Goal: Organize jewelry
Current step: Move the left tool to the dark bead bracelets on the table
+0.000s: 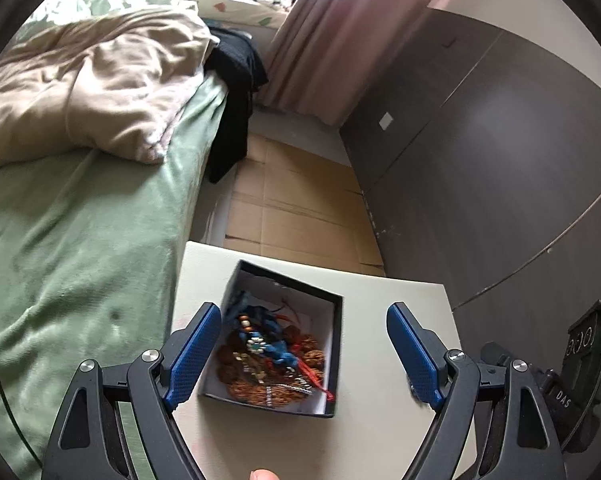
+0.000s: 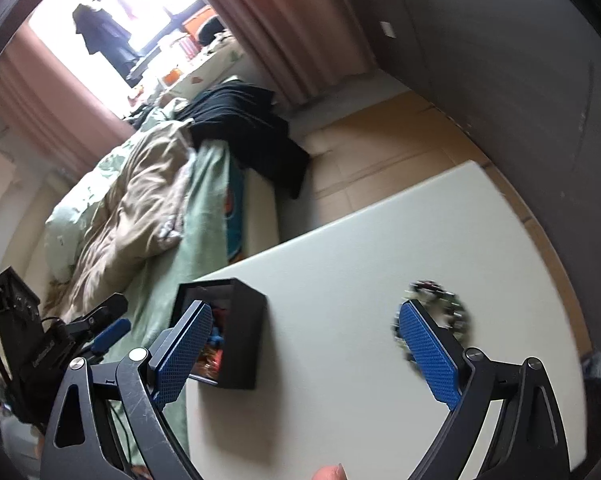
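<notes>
A black box (image 1: 332, 352) with a white inside sits on the white table (image 1: 384, 320). It holds a tangle of jewelry (image 1: 268, 356): brown beads, blue cord, red thread. My left gripper (image 1: 304, 344) is open and empty, hovering over the box. In the right wrist view the box (image 2: 240, 332) stands at the table's left edge, and a dark beaded bracelet (image 2: 444, 312) lies on the table (image 2: 340, 288), partly behind my right finger. My right gripper (image 2: 306, 344) is open and empty above the table. The left gripper (image 2: 108, 328) shows at the left.
A bed (image 1: 80, 220) with a green sheet and a beige duvet (image 1: 84, 88) runs along the table's left side. Flattened cardboard (image 1: 300, 208) covers the floor beyond. A dark wardrobe (image 1: 500, 160) stands to the right. Pink curtains (image 1: 340, 32) hang at the back.
</notes>
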The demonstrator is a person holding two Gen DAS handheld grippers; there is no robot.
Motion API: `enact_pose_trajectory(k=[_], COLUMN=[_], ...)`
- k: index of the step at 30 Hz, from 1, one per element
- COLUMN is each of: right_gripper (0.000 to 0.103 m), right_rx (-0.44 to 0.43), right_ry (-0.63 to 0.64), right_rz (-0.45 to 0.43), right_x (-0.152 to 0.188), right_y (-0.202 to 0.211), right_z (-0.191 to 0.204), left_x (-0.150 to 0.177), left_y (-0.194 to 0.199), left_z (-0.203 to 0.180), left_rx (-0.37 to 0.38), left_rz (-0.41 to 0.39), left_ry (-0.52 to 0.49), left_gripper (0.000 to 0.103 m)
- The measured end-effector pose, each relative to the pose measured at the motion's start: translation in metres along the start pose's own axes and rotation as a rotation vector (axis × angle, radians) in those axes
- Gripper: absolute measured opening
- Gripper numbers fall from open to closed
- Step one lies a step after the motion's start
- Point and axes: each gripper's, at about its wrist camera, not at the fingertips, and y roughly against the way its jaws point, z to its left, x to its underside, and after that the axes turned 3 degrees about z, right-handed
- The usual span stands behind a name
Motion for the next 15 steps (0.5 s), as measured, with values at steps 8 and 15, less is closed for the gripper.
enact_pose_trajectory(k=[8, 15], right_gripper=[0.095, 0.095], right_rx=[0.086, 0.146], right_ry=[-0.013, -0.072], right_rz=[0.018, 0.021], right_x=[0.002, 0.003], right_y=[0.017, 0.027], right_z=[-0.033, -0.062], left_x=[0.015, 0.029], left_y=[-0.014, -0.027], left_z=[-0.033, -0.061], left_rx=[0.017, 0.009], left_rz=[0.014, 0.015], left_ry=[-0.065, -0.128], left_gripper=[0.085, 0.085])
